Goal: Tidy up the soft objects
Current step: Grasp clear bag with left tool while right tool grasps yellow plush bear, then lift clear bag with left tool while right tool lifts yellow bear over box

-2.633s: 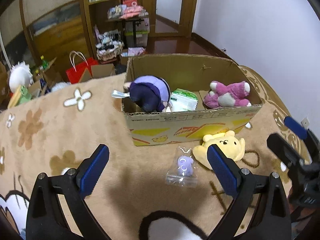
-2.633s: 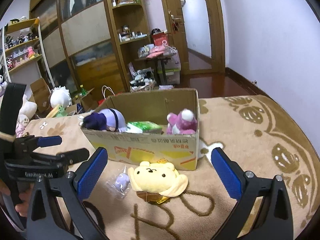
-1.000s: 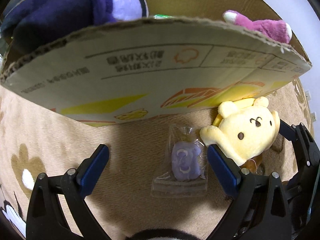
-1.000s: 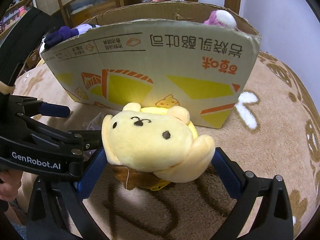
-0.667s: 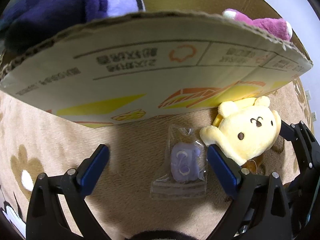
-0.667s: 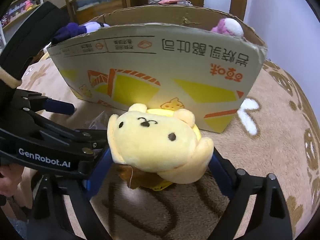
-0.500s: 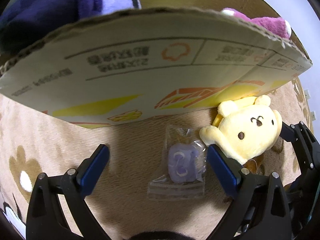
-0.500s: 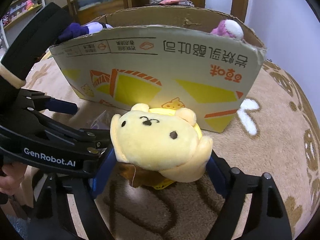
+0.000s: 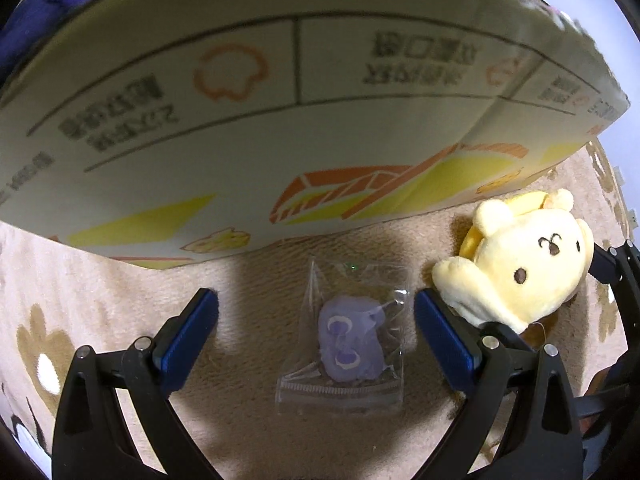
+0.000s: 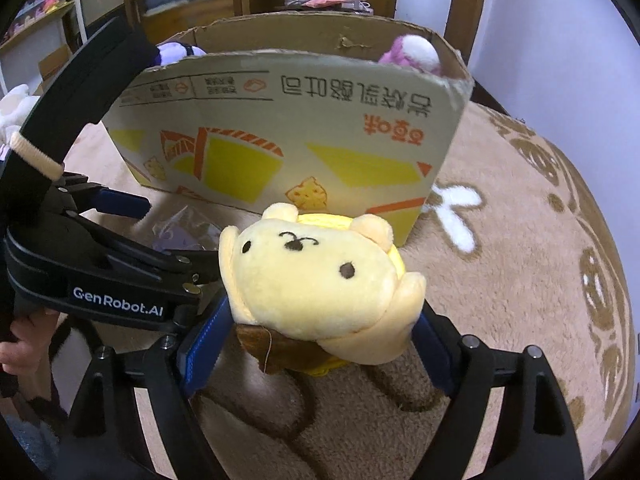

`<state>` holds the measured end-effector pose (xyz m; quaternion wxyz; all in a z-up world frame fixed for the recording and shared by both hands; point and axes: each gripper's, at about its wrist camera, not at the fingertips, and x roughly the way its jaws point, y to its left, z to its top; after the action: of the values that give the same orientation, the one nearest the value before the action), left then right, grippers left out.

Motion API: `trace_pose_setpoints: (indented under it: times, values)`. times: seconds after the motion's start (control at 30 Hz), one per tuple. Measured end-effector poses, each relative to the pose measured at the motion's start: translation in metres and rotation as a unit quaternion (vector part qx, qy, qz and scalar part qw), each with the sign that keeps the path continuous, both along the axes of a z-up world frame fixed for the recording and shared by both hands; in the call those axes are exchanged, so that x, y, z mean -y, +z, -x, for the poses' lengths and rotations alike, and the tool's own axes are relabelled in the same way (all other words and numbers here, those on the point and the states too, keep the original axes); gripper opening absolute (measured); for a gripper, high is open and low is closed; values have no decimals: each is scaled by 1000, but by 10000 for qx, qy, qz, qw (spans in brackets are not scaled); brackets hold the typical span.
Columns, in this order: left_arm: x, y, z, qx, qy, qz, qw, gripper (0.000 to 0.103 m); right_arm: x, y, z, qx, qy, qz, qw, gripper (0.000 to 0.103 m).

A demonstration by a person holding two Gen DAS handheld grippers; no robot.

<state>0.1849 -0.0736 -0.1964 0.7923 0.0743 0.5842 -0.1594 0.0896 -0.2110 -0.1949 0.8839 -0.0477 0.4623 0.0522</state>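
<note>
A small purple toy in a clear bag (image 9: 350,342) lies on the carpet in front of the cardboard box (image 9: 280,120). My left gripper (image 9: 316,328) is open and low, with the bag between its blue pads, not touching it. A yellow bear plush (image 10: 320,280) sits between the pads of my right gripper (image 10: 320,344), which is shut on it; it also shows in the left wrist view (image 9: 520,260). The box (image 10: 300,128) holds a purple plush (image 10: 176,50) and a pink plush (image 10: 412,54).
The beige patterned carpet (image 10: 540,240) spreads to the right of the box. The left gripper's body (image 10: 100,272) and the hand holding it (image 10: 20,352) sit close to the left of the bear. Shelves and a doorway stand behind the box.
My left gripper has moved closer to the box and down around the bagged purple toy. My right gripper has closed its pads on the yellow bear.
</note>
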Motion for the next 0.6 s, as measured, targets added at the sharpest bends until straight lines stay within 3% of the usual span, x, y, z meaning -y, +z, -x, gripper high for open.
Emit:
trace_pose_setpoints:
  times: [0.37, 0.6]
  values:
    - [12, -5, 22, 75, -6, -38, 10000, 82, 6, -3, 0, 19, 35, -123, 9999, 88]
    - [16, 2, 33, 167, 15, -80, 9998, 56, 10, -7, 3, 123, -26, -236, 9996, 88]
